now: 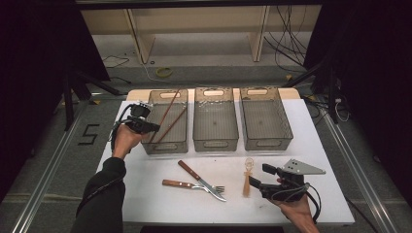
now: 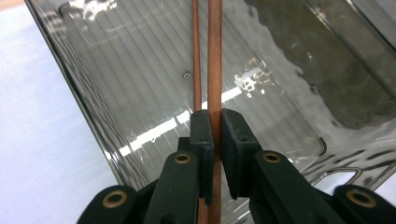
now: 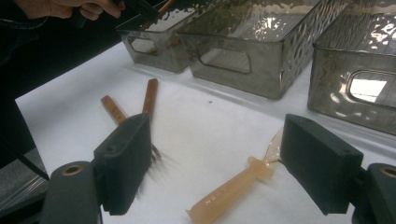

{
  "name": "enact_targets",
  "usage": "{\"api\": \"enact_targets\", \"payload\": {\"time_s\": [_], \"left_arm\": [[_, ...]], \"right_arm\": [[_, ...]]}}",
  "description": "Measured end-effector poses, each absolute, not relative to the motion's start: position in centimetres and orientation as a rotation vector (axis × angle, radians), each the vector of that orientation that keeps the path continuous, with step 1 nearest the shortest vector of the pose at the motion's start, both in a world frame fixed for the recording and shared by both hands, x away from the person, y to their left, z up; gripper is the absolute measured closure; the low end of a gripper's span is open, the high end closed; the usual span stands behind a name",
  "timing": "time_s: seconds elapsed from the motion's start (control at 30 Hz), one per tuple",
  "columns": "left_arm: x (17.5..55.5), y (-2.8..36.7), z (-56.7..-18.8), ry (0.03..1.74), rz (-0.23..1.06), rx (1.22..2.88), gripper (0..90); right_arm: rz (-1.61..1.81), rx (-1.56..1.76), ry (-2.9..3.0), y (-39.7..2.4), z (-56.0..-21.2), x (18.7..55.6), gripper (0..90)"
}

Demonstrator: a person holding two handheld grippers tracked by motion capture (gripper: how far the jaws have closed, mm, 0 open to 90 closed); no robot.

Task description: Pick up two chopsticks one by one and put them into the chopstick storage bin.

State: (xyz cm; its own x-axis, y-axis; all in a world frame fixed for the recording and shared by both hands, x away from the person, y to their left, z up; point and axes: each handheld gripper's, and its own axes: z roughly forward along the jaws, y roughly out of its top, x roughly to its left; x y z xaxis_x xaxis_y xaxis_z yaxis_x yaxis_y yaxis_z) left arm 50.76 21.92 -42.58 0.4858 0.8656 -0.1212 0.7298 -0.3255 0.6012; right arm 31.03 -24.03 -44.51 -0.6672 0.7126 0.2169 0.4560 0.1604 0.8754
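Note:
My left gripper [image 1: 154,127] reaches over the near left corner of the left clear bin [image 1: 166,146]. In the left gripper view its jaws [image 2: 215,122] are shut on a brown chopstick [image 2: 215,65] that points into the bin. A second chopstick [image 2: 196,60] lies just beside it on the bin's floor. My right gripper [image 1: 259,175] rests low at the front right of the table, open. In the right gripper view a translucent amber spoon [image 3: 233,189] lies on the table between its wide jaws [image 3: 217,128], untouched.
Two wooden-handled forks [image 1: 194,174] lie crossed at the middle front of the white table [image 1: 145,194]. The middle bin [image 1: 215,143] and the right bin [image 1: 267,143] stand side by side next to the left one. The amber spoon [image 1: 247,180] lies right of the forks.

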Motion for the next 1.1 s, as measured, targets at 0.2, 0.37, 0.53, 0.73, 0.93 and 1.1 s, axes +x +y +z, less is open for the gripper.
{"api": "enact_targets", "payload": {"time_s": [0.2,0.37,0.53,0.73,0.93,1.1], "left_arm": [[50.8,22.0,-42.8,1.337,0.289,2.126,82.3],[50.9,22.2,-42.9,1.363,0.269,2.105,74.6],[50.7,22.0,-42.4,1.366,0.273,2.074,60.9],[49.6,22.0,-41.1,1.325,0.282,2.014,49.2],[47.5,21.9,-40.2,1.255,0.298,1.963,40.1],[45.4,21.7,-40.0,1.217,0.325,1.921,35.2]], "right_arm": [[1.513,1.132,2.192,-24.0,-44.5,31.1,25.8],[1.513,1.133,2.193,-24.0,-44.5,31.1,25.8],[1.507,1.135,2.197,-24.0,-44.5,31.1,25.8],[1.473,1.148,2.204,-24.0,-44.6,31.2,25.8],[1.396,1.168,2.207,-23.7,-44.5,31.3,26.0],[1.302,1.189,2.213,-23.3,-44.5,31.5,26.1]]}}
